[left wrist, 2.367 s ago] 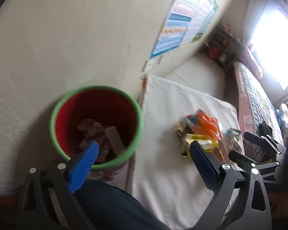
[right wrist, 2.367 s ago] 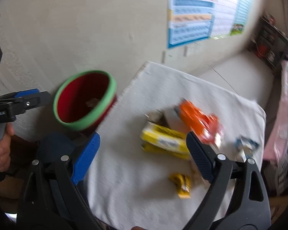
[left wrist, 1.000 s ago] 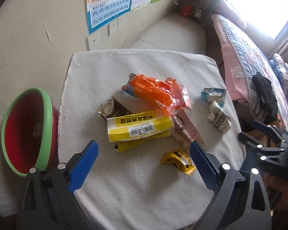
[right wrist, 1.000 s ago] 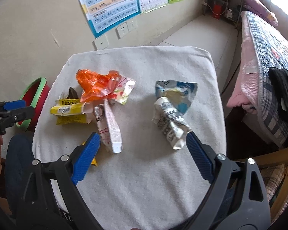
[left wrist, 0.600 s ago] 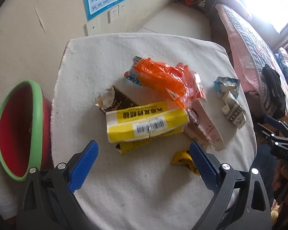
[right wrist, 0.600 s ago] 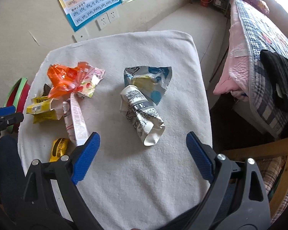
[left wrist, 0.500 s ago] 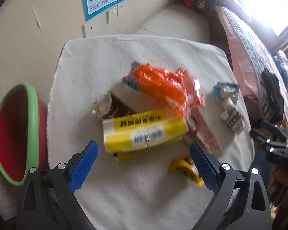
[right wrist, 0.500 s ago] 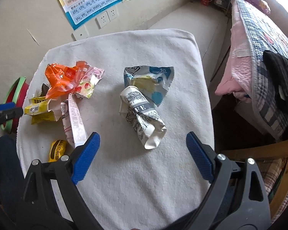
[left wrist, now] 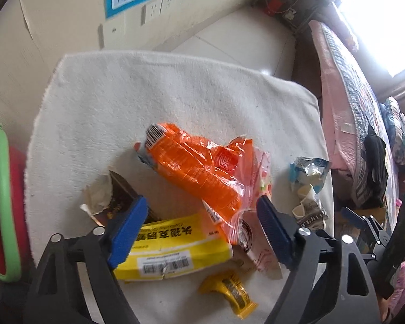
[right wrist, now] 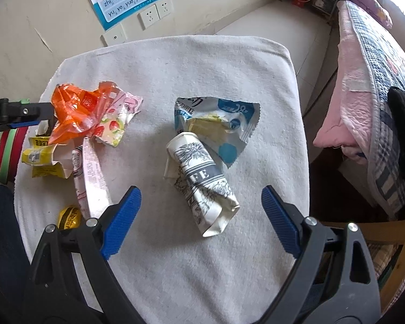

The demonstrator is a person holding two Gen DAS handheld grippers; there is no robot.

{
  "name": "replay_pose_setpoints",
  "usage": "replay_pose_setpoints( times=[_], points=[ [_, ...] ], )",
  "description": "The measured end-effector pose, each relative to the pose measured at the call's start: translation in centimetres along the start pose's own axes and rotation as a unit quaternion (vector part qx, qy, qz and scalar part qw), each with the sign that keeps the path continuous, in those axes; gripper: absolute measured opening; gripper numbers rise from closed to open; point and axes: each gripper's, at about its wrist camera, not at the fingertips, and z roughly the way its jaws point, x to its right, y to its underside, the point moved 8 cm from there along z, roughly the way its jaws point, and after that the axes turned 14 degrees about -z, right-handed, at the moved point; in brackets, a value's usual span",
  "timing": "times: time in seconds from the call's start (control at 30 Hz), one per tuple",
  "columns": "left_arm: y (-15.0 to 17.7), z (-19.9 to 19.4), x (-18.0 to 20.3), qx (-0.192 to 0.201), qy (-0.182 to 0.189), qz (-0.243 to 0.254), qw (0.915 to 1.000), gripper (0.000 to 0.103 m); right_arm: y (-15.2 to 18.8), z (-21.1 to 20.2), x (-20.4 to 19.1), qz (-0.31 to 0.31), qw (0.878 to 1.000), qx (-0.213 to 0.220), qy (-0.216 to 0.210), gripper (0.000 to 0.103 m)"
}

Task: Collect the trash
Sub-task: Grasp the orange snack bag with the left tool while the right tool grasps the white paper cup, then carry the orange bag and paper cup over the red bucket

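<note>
Both claws are spread wide and hold nothing. The left claw (left wrist: 202,226) hovers over the yellow carton (left wrist: 175,248) and orange wrapper (left wrist: 199,170); the right claw (right wrist: 199,218) hovers over the crushed paper cup (right wrist: 202,183). All visible trash lies on the worktop (right wrist: 202,67). The bin (left wrist: 0,202) sits at the left edge; its contents cannot be seen. Most collection appears outstanding.

The white-clothed table (right wrist: 202,62) lay bare along its far edge and near right corner. Litter crowded the left edge: orange wrapper (right wrist: 73,110), yellow box (left wrist: 175,248), pink strip (right wrist: 90,178). A crushed paper cup (right wrist: 199,178) and blue-white packet (right wrist: 218,118) blocked the middle.
</note>
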Motion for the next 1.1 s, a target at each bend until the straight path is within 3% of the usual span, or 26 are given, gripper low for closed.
replay_pose_setpoints(
  times=[0.23, 0.27, 0.3, 0.4, 0.43, 0.67, 1.1],
  points=[
    [-0.3, 2.8, 0.3, -0.033, 0.026, -0.038, 0.9984, 0.063, -0.1, 1.7, 0.4, 0.004, 1.0, -0.009, -0.016, 0.076],
    [-0.4, 3.1, 0.4, -0.037, 0.029, -0.043, 0.998, 0.057, 0.0, 2.1, 0.3, 0.004, 1.0, -0.011, -0.021, 0.074],
    [-0.5, 3.4, 0.5, -0.041, 0.032, -0.047, 0.9975, 0.045, 0.0, 2.3, 0.2, 0.005, 1.0, -0.014, -0.025, 0.067],
    [-0.5, 3.9, 0.7, -0.048, 0.045, -0.056, 0.9962, 0.028, 0.1, 3.0, -0.4, 0.001, 0.999, -0.019, -0.039, 0.047],
    [-0.4, 4.0, 0.8, -0.05, 0.047, -0.056, 0.9961, 0.028, 0.1, 3.0, -0.3, 0.002, 0.999, -0.019, -0.038, 0.037],
    [-0.5, 2.1, 1.2, -0.026, 0.067, -0.046, 0.9964, 0.027, 0.4, 1.9, -0.4, 0.012, 0.998, -0.006, -0.056, 0.036],
    [0.3, -3.8, 1.6, 0.024, 0.065, 0.0, 0.9976, 0.027, 0.2, -4.4, -0.6, 0.016, 0.998, 0.04, -0.042, 0.036]
  ],
)
